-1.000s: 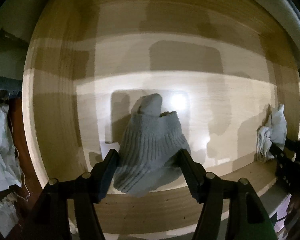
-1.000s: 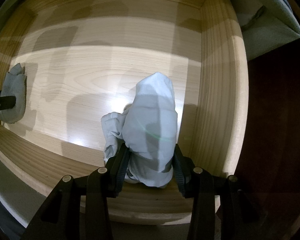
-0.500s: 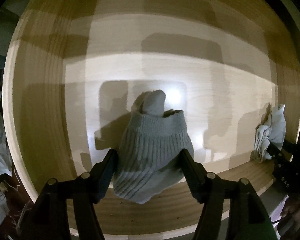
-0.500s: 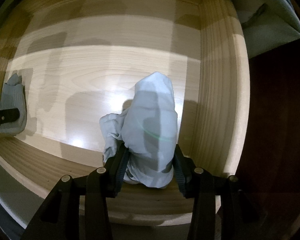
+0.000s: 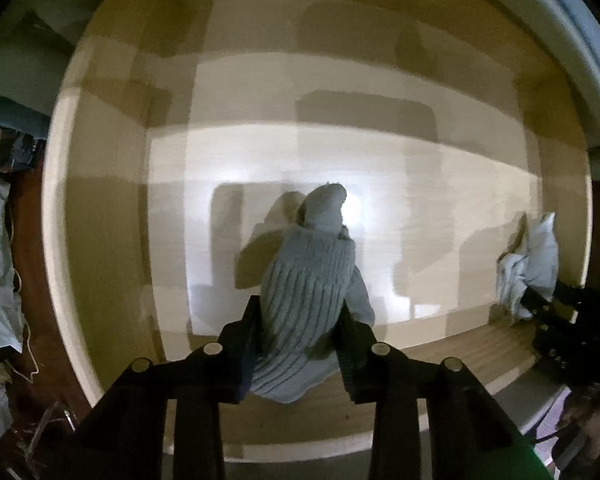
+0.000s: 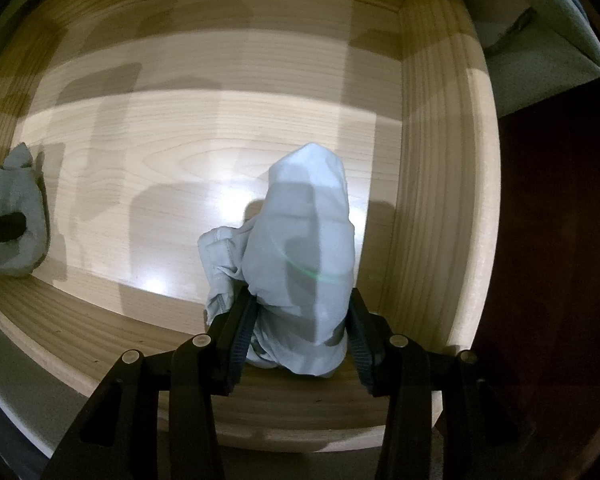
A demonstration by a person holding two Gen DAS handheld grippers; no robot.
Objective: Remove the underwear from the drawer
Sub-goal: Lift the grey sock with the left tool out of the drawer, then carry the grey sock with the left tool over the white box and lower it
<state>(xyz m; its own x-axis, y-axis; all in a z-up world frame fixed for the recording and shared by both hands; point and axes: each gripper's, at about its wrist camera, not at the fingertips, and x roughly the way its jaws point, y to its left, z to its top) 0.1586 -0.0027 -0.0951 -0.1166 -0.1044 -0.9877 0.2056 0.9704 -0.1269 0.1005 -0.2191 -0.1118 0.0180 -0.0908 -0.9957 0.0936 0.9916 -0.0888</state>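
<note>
Ribbed grey garment [image 5: 312, 280] long axis running near to far, tip toward drawer [image 5: 100, 200] back, pinched in left gripper [image 5: 298, 344], smooth pale underwear [image 6: 308, 248] likewise lengthwise, clamped by right gripper [image 6: 300, 332], both jaws narrowed on cloth over the near drawer edge.

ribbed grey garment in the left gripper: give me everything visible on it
The ribbed grey garment is a soft knit with lengthwise ribs and a smoother bunched tip pointing away from the camera. It is crumpled and pinched between the two fingers of the left gripper, its lower edge drooping past them over the wooden drawer. Whether it touches the drawer floor can't be told. The right wrist view shows it at far left.
</note>
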